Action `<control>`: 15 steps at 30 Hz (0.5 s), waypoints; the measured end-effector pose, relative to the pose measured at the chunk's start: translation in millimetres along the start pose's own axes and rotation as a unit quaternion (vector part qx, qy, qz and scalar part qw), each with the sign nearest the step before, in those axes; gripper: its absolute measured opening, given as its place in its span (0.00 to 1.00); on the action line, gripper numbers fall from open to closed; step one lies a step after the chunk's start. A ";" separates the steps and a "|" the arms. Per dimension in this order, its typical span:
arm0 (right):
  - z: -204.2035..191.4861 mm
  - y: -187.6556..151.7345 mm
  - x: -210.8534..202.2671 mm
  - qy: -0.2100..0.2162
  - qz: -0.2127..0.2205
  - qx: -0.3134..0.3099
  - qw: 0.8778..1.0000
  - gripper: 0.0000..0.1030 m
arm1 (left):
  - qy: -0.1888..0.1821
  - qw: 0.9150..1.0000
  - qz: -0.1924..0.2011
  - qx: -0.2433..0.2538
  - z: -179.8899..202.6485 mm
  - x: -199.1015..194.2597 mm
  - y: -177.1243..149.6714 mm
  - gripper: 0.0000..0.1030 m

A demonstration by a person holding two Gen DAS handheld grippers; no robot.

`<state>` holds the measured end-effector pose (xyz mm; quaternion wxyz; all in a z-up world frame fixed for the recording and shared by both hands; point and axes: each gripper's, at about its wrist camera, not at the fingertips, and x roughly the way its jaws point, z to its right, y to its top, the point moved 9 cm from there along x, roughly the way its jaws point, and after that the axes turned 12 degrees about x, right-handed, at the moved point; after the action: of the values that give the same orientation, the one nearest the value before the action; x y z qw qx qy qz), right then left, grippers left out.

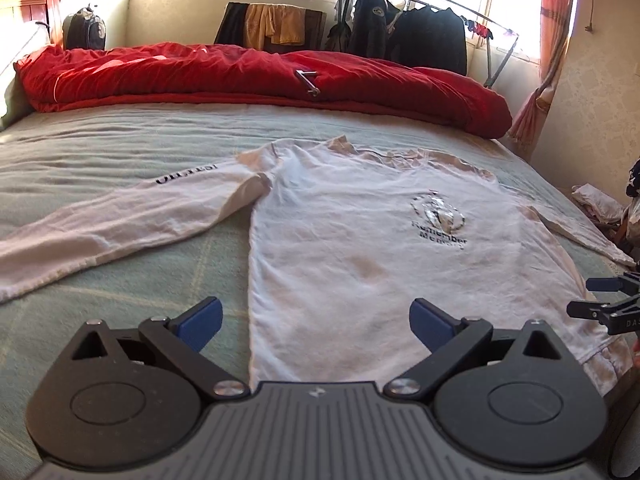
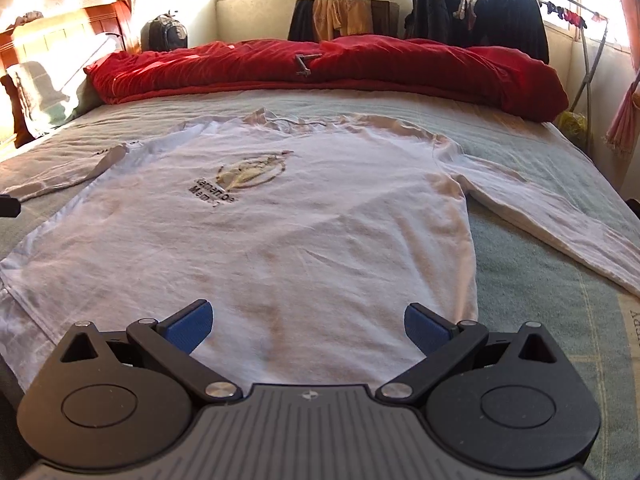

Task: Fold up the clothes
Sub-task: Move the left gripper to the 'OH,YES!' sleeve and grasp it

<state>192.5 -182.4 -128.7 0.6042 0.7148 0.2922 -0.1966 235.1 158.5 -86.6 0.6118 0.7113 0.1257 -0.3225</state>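
The left gripper [image 1: 316, 322] hangs with its blue pads spread wide and nothing between them. Ahead of it the white long-sleeved shirt [image 1: 360, 248] lies flat on the green bedsheet [image 1: 120, 140], one sleeve stretched off to its left. The right gripper [image 2: 308, 326] is likewise wide apart and empty, poised over the shirt's hem, the other sleeve trailing to its right. Beyond both lies a red quilt [image 2: 360, 68].
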 end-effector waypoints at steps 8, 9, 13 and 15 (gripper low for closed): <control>-68.1 27.8 12.1 0.062 0.023 -0.077 0.995 1.00 | 0.036 0.999 0.004 0.025 -84.6 49.4 72.8 0.55; -73.8 29.7 16.3 0.064 0.023 -0.086 0.994 1.00 | 0.036 0.999 0.002 0.018 -96.7 62.1 80.4 0.54; -90.3 37.2 33.7 0.075 0.016 -0.107 0.991 1.00 | 0.038 0.999 -0.018 -0.006 -139.6 115.1 94.5 0.42; -94.1 40.4 39.8 0.081 0.015 -0.108 0.991 1.00 | 0.028 0.999 -0.036 -0.012 -155.6 144.1 92.0 0.42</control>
<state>242.1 -87.2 -105.6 0.6550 0.6633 0.3487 -0.0967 445.0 255.3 -95.5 0.6046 0.7076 0.1720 -0.3229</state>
